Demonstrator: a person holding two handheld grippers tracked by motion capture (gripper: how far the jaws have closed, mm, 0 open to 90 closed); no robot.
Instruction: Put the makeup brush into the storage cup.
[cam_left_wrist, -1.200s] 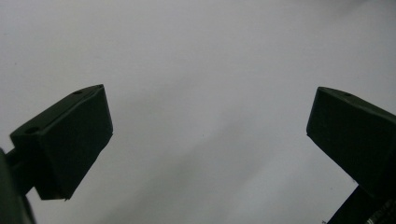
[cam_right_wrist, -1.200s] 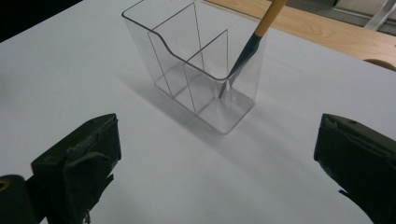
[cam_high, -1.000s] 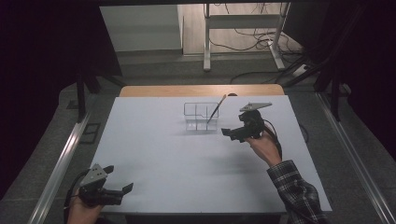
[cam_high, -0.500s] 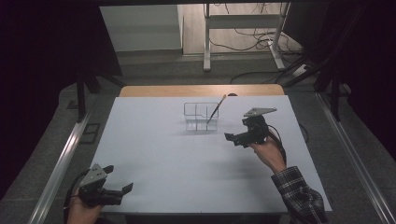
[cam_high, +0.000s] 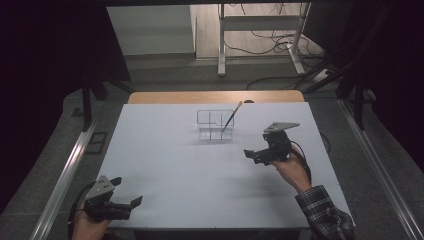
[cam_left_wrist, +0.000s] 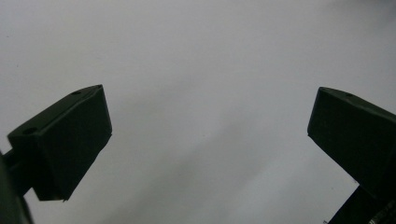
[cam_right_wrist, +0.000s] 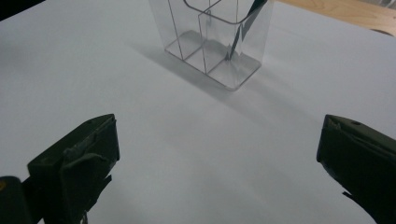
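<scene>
A clear plastic organiser (cam_high: 215, 125) with compartments stands upright near the table's far middle; it shows close up in the right gripper view (cam_right_wrist: 217, 39). A thin dark-tipped brush or pencil (cam_high: 231, 116) leans in its right compartment, its lower end seen through the wall (cam_right_wrist: 240, 28). My right gripper (cam_high: 254, 154) hovers open to the right and nearer than the organiser, holding nothing. My left gripper (cam_high: 131, 204) rests open at the near left corner of the white table (cam_high: 190, 180), holding nothing.
A wooden strip (cam_high: 215, 96) runs along the table's far edge. Metal rails (cam_high: 65, 175) flank the table on both sides. Beyond it stand a desk frame (cam_high: 260, 35) and cables on the floor. White surface lies between the grippers.
My right gripper has drawn back from the organiser, toward the near right. The left gripper has stayed put.
</scene>
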